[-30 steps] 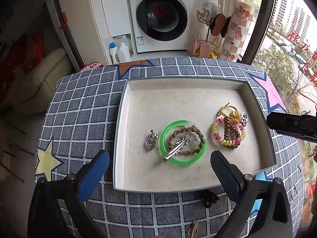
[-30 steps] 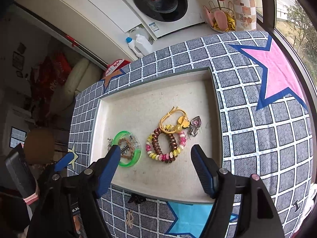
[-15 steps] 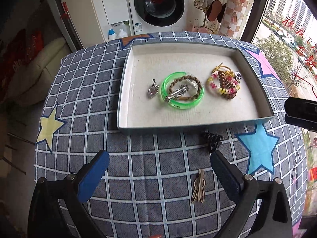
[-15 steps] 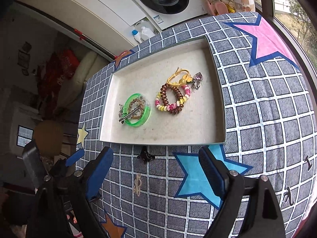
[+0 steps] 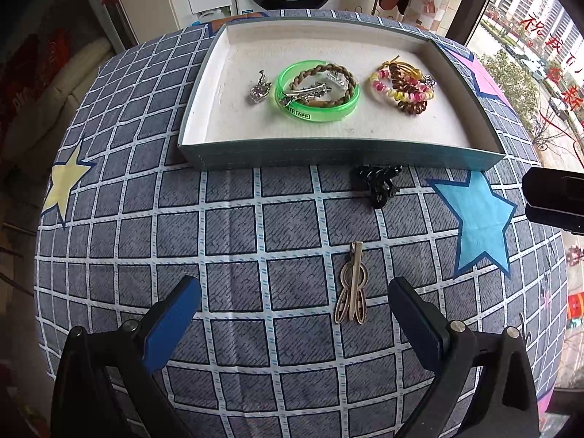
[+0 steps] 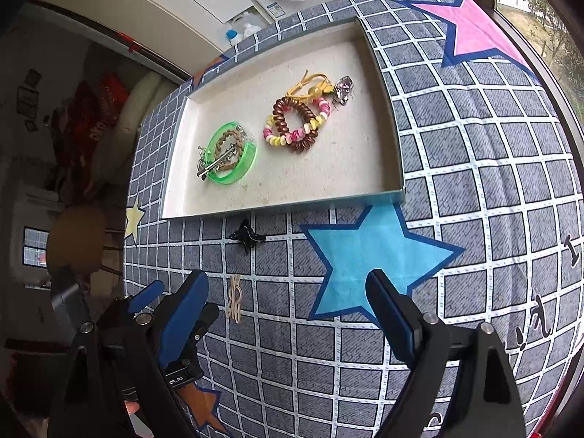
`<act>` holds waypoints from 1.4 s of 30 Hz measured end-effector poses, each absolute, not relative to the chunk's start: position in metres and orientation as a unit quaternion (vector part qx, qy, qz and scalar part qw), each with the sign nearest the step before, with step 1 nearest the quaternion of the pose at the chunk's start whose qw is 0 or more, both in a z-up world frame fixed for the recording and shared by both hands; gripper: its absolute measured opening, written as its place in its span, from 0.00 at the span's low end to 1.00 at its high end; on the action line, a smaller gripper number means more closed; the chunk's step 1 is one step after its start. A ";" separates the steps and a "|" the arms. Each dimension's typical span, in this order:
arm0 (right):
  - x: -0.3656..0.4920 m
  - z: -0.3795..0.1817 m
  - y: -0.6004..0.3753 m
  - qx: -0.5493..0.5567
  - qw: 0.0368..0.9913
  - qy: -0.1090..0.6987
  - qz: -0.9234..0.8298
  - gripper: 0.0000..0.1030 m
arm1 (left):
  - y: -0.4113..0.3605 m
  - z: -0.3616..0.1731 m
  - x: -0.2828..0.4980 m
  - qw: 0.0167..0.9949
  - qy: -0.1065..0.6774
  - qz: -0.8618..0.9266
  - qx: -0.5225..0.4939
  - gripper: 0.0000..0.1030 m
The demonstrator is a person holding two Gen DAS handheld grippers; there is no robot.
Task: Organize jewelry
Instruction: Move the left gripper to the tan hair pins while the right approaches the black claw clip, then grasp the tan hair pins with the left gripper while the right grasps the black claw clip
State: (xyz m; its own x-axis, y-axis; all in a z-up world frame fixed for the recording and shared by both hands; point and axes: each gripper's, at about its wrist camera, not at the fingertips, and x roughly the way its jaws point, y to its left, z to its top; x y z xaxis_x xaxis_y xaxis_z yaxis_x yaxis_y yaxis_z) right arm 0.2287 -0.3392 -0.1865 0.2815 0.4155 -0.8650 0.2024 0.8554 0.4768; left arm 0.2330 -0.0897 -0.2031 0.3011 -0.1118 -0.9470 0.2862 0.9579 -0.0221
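Pulling back from the tray [image 5: 339, 155], both grippers now hang over the counter [image 5: 237, 233], so two pieces left outside show: a black claw clip [image 5: 379, 182] at 12 o'clock and a tan hair clip [image 5: 353, 284] nearer. Left gripper [image 5: 295, 314] and right gripper [image 6: 288, 303] fingers are wide apart, holding nothing. The green bangle [image 5: 317, 91] reads "APP".

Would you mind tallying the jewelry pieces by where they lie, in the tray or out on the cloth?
In the tray: 8, the green bangle among them
On the cloth: 2, the black claw clip and the beige hair clip
Total: 10
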 end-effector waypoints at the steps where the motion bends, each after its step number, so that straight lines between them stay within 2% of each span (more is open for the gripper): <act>1: 0.227 -0.188 -0.339 0.257 0.756 0.598 0.069 0.87 | -0.091 -0.206 0.233 0.802 0.580 -0.124 0.075 1.00; 9: 0.232 -0.202 -0.333 0.238 0.747 0.617 0.069 0.87 | -0.104 -0.218 0.231 0.799 0.584 -0.121 0.075 1.00; 11: 0.237 -0.205 -0.330 0.234 0.746 0.620 0.072 0.87 | -0.106 -0.221 0.231 0.797 0.587 -0.120 0.077 0.96; 15: 0.248 -0.212 -0.321 0.222 0.743 0.626 0.085 0.87 | -0.109 -0.226 0.231 0.797 0.589 -0.114 0.075 0.96; 16: 0.250 -0.213 -0.319 0.219 0.742 0.628 0.088 0.87 | -0.109 -0.227 0.231 0.797 0.589 -0.114 0.073 0.94; 17: 0.253 -0.215 -0.316 0.216 0.741 0.629 0.091 0.87 | -0.108 -0.227 0.231 0.796 0.590 -0.113 0.071 0.88; 20: 0.260 -0.218 -0.307 0.207 0.741 0.630 0.102 0.86 | -0.108 -0.228 0.230 0.797 0.590 -0.110 0.069 0.87; 29: 0.281 -0.230 -0.290 0.199 0.734 0.637 0.125 0.64 | -0.110 -0.227 0.233 0.804 0.582 -0.107 0.061 0.82; 32: 0.287 -0.233 -0.284 0.199 0.731 0.640 0.130 0.62 | -0.110 -0.225 0.230 0.806 0.578 -0.108 0.060 0.74; 37: 0.294 -0.234 -0.271 0.188 0.731 0.640 0.141 0.59 | -0.110 -0.223 0.226 0.807 0.578 -0.109 0.056 0.74; 40: 0.297 -0.234 -0.263 0.178 0.733 0.641 0.144 0.50 | -0.110 -0.223 0.224 0.807 0.577 -0.108 0.056 0.71; 42: 0.299 -0.236 -0.260 0.172 0.732 0.644 0.141 0.40 | -0.109 -0.222 0.223 0.807 0.578 -0.110 0.055 0.71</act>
State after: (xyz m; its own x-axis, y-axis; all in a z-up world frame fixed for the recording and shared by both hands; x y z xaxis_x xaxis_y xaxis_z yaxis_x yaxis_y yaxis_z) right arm 0.2989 -0.2599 -0.2361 0.1302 0.4277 -0.8945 0.0147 0.9012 0.4331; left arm 0.2229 -0.1094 -0.2224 0.3081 -0.1131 -0.9446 0.2413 0.9697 -0.0374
